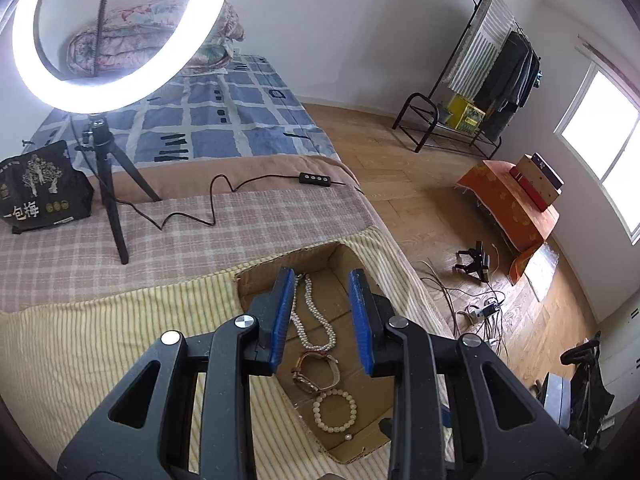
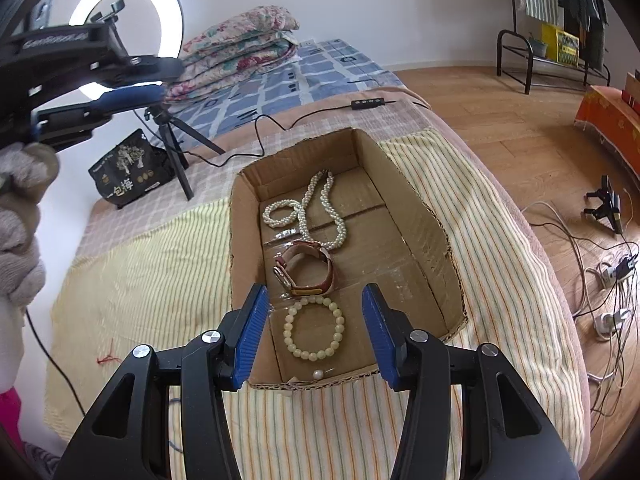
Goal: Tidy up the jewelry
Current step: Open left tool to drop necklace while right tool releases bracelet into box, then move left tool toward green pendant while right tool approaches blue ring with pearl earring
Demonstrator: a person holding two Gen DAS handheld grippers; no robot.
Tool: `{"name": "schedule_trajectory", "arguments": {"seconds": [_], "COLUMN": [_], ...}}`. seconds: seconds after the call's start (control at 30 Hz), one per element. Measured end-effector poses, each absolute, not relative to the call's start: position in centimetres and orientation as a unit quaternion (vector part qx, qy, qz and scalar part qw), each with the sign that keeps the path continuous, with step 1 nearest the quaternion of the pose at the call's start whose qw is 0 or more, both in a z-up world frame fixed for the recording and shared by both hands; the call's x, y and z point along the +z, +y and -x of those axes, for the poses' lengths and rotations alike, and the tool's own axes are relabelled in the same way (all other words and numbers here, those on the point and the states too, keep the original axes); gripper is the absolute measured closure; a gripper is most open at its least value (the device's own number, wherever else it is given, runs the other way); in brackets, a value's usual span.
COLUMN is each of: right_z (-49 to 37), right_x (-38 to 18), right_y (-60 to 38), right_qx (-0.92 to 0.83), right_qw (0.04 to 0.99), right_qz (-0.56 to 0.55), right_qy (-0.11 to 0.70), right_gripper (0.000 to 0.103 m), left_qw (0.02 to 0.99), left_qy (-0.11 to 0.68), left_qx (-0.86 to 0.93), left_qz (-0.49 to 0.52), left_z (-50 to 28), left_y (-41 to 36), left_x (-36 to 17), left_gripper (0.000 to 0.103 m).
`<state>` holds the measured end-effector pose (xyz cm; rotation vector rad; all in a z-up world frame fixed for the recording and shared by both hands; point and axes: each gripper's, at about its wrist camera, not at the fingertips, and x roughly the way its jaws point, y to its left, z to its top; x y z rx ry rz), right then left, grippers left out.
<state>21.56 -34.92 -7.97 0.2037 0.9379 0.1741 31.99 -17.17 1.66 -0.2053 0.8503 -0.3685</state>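
An open cardboard box (image 2: 424, 240) lies on the striped bedspread. Inside it lie a pearl necklace (image 2: 324, 208), a small pearl bracelet (image 2: 278, 214), a red-strapped watch (image 2: 306, 272), a cream bead bracelet (image 2: 314, 328) and a loose pearl (image 2: 317, 374). My right gripper (image 2: 316, 334) is open and empty, above the box's near end. My left gripper (image 1: 322, 318) is open and empty, above the box (image 1: 260, 280), with the necklace (image 1: 314, 320), watch (image 1: 316, 372) and bead bracelet (image 1: 334, 410) seen between its fingers. The left gripper also shows at the upper left of the right wrist view (image 2: 132, 92).
A lit ring light (image 1: 120, 36) on a tripod (image 1: 108, 176) stands on the bed, with its cable and controller (image 1: 316, 178). A black snack bag (image 1: 40, 188) sits at the left. Folded quilts (image 2: 240, 48) lie behind. Cables (image 2: 608, 280) cover the floor at the right.
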Motion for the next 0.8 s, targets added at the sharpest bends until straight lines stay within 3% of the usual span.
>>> {"name": "schedule_trajectory", "arguments": {"seconds": [0.1,0.23,0.43,0.53,0.8], "right_z": [-21.4,-20.8,-19.5,-18.8,-16.6], "right_x": [-7.5,-6.3,-4.6,-4.1,-4.7], "right_y": [-34.5,-33.8,-32.0,-31.0,-27.2], "right_qx": [0.077,0.065,0.065,0.065,0.123], "right_qw": [0.887,0.899,0.914,0.920,0.915], "right_qz": [-0.092,-0.077,-0.042,-0.025,0.046], "right_qy": [0.445,0.427,0.397,0.386,0.381], "right_gripper": [0.054,0.035,0.023,0.023,0.023], "left_qw": [0.897,0.909,0.923,0.927,0.921], "left_qy": [0.400,0.385,0.364,0.357,0.380], "left_qx": [-0.161,-0.141,-0.106,-0.093,-0.067], "left_qz": [0.092,0.080,0.064,0.060,0.052], "left_z": [-30.2,-27.7,-23.6,-21.6,-17.0], "left_y": [-14.9,-11.4,-5.7,-3.0,2.7], "left_x": [2.5,3.8,5.2,5.1,2.0], "left_gripper": [0.076,0.076,0.075,0.071,0.070]}}
